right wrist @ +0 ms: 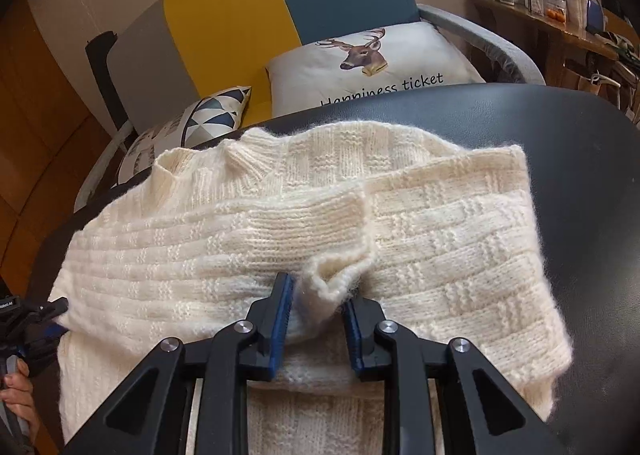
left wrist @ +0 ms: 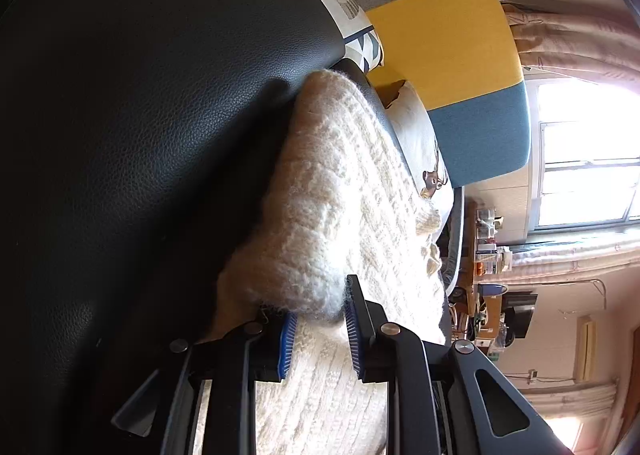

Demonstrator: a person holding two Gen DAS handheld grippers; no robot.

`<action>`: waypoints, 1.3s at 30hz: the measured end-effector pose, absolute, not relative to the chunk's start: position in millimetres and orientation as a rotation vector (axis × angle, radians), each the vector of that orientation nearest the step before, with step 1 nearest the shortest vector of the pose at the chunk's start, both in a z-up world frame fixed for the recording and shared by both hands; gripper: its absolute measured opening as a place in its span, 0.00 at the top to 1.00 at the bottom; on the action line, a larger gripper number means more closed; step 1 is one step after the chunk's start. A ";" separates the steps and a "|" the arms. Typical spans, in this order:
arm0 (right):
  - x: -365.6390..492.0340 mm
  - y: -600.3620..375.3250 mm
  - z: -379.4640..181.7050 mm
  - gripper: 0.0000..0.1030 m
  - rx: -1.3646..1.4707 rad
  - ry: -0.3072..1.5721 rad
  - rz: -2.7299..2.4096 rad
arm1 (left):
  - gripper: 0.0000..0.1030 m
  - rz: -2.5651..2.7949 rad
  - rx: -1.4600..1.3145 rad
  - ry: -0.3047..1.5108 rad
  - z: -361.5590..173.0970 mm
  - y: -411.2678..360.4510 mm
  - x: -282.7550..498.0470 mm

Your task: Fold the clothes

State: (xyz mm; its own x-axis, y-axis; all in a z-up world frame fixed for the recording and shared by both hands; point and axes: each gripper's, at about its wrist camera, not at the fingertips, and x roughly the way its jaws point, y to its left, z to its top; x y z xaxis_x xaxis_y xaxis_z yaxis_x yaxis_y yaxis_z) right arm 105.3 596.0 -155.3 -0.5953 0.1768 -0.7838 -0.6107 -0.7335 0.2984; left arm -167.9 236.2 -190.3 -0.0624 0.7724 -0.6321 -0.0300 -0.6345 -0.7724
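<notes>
On the black worktop a cream knitted sweater is spread, partly folded. Its fluffy folded edge is gripped between the narrowly parted pads of the left hand-held gripper, tilted downward. The right hand-held gripper, pitched steeply down, is seen partly open with a sleeve cuff loose between its pads.

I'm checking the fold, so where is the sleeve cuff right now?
In the right wrist view the sleeve cuff lies mid-sweater, loose between the right gripper pads.
</notes>
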 end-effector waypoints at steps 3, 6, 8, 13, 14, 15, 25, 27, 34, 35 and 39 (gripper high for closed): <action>102.5 600.0 -152.8 0.86 -1.078 0.803 2.315 | 0.78 1.778 -1.617 -0.783 -185.8 237.5 -166.7; 104.1 602.2 -139.2 0.93 -1.034 0.798 2.311 | 0.78 1.796 -1.598 -0.775 -181.1 240.2 -165.3; 105.6 599.6 -118.0 0.94 -0.978 0.757 2.346 | 0.78 1.824 -1.560 -0.750 -174.9 241.9 -163.5; 114.2 606.3 -91.1 0.94 -0.908 0.708 2.361 | 0.78 1.838 -1.478 -0.689 -161.9 248.6 -158.8; 114.1 610.2 -94.7 0.94 -0.928 0.706 2.343 | 0.78 1.828 -1.483 -0.673 -162.5 251.2 -158.1; 114.0 614.1 -98.3 0.94 -0.949 0.704 2.325 | 0.78 1.817 -1.490 -0.658 -163.5 253.7 -157.4; 131.5 630.2 -151.8 0.94 -0.984 0.960 2.239 | 0.71 1.664 -1.602 -0.996 -196.4 227.0 -170.3; 132.7 628.4 -149.5 0.94 -0.972 0.974 2.252 | 0.82 1.702 -1.551 -1.038 -193.0 218.7 -174.4; 138.2 625.0 -164.0 0.94 -0.938 1.126 2.269 | 0.93 1.790 -1.504 -1.024 -188.5 201.6 -179.6; 140.9 627.6 -168.5 0.93 -0.924 1.175 2.259 | 0.93 1.777 -1.542 -1.025 -195.2 200.6 -179.7; 158.5 638.7 -165.4 0.87 -0.881 1.280 2.237 | 0.91 1.742 -1.610 -1.003 -203.2 195.5 -182.9</action>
